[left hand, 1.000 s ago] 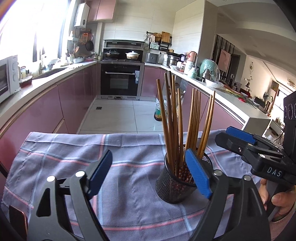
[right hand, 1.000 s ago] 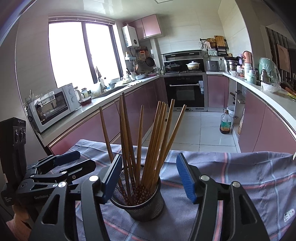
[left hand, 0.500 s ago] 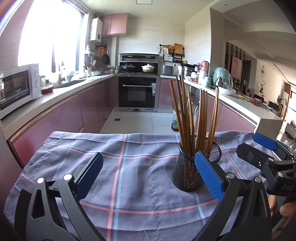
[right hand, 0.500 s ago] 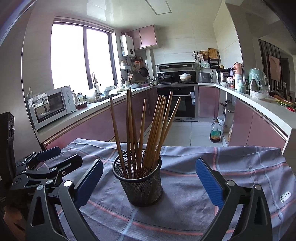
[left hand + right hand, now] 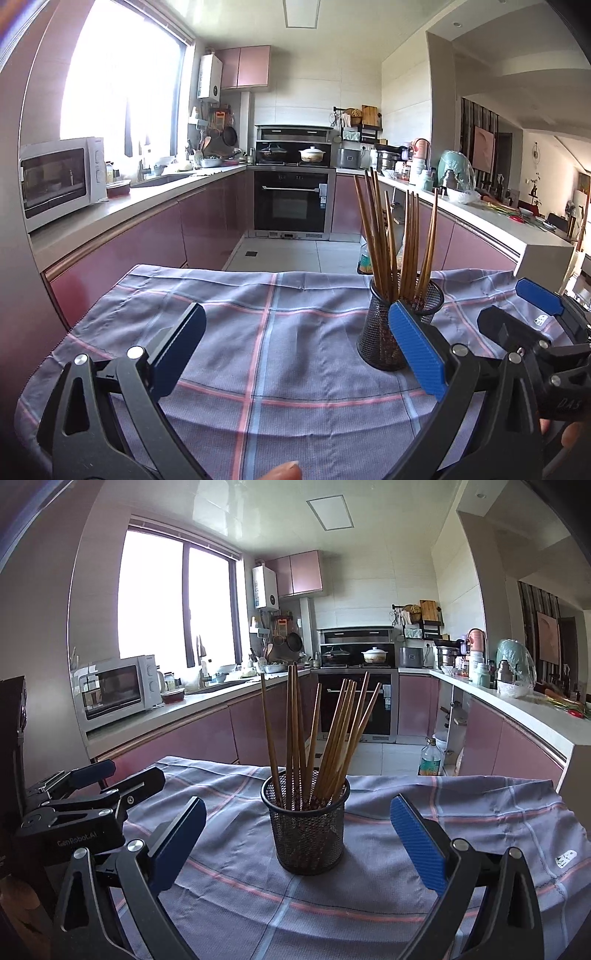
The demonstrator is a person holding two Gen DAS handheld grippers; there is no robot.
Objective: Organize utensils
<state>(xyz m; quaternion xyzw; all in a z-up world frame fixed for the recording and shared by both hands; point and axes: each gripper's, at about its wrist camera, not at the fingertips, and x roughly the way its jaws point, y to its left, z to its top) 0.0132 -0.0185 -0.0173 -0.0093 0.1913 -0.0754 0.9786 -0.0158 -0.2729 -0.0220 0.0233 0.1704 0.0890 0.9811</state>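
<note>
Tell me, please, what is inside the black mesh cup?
Wooden chopsticks stand bunched in the mesh cup, leaning in different directions. Their lower ends are only dimly visible through the mesh; the cup's bottom is hidden.

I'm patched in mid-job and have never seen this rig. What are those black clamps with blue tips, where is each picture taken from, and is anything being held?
There is no robot arm here. A person holds one two-finger gripper in each hand, and each gripper carries a fisheye camera looking forward along its own fingers. One picture comes from the left gripper, the other from the right gripper; the blue strips are their finger pads. Each gripper also shows at the edge of the other's picture. Both stand wide open and hold nothing. In front of them a plaid cloth covers the surface, and on it stands a black mesh cup full of wooden chopsticks, standing upright or leaning on the rim. Behind is a kitchen.
</note>
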